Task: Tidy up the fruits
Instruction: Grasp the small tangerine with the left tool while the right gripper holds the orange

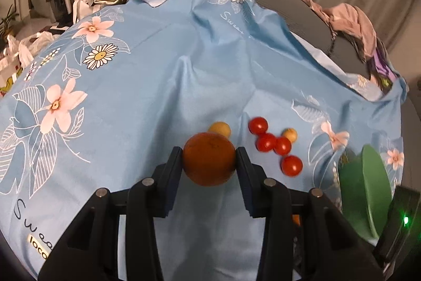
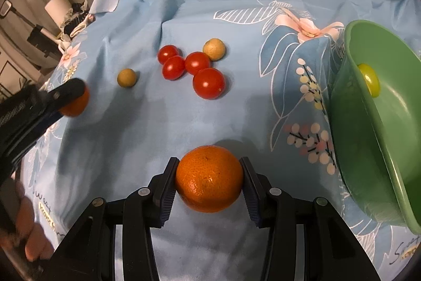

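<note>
- The blue floral cloth [image 1: 158,86] covers the tabletop; its far hem folds back at 12 o'clock, with bare cloth stretching wide toward 10 o'clock in the left wrist view.
- A green plastic bowl [image 2: 381,149] sits tilted at 3 o'clock in the right wrist view, a small yellow-green fruit [image 2: 369,80] inside.
- Four red cherry tomatoes [image 2: 194,70] cluster mid-cloth, flanked by two tan round fruits [image 2: 214,49], apart from both grippers.
- The left gripper [image 1: 209,162] has its jaws clenched on a dull round orange [image 1: 209,162], pads touching both sides.
- The right gripper [image 2: 209,175] has its jaws grasping a bright dimpled orange mandarin [image 2: 209,178], just beside the bowl's rim.
</note>
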Demonstrator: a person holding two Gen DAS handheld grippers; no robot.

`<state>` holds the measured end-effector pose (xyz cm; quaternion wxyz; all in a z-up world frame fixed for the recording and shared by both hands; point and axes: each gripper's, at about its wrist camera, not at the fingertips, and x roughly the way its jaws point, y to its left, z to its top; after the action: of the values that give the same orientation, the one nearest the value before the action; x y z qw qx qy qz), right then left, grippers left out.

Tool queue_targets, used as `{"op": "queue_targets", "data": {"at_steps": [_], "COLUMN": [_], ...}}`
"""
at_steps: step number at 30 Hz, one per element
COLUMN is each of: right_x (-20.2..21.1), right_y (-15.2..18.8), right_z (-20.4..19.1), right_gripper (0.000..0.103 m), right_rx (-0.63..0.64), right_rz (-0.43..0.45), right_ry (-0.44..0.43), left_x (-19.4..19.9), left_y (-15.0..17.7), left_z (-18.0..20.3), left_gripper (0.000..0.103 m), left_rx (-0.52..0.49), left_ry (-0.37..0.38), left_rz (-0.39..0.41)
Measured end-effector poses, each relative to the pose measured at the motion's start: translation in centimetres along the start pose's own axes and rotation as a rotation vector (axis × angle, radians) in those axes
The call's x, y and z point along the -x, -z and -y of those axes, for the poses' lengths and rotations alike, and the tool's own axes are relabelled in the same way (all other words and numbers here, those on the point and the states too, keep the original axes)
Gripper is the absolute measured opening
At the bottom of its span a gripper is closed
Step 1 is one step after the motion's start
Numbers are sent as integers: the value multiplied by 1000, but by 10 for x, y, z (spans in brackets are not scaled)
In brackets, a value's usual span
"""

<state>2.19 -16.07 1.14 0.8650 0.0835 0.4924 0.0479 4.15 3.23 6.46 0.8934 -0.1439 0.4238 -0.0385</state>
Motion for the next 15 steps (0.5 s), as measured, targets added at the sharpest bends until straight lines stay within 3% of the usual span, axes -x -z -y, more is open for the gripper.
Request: {"op": "queue_targets", "data": {"at_steps": [8, 15], "right_x": [-4, 0], "right_y": [-4, -4], "right_z": [0, 10], "right_gripper": [47, 47], "right_rx": [5, -44], "right_rz": [12, 2], "right_ry": [14, -55], "left_x": [-7, -8], "left_y": [5, 5], "left_z": [-2, -1], "left_gripper": [40, 41], "left_rx": [4, 2], "left_ry": [-12, -5], "left_rz": [-42, -51]}}
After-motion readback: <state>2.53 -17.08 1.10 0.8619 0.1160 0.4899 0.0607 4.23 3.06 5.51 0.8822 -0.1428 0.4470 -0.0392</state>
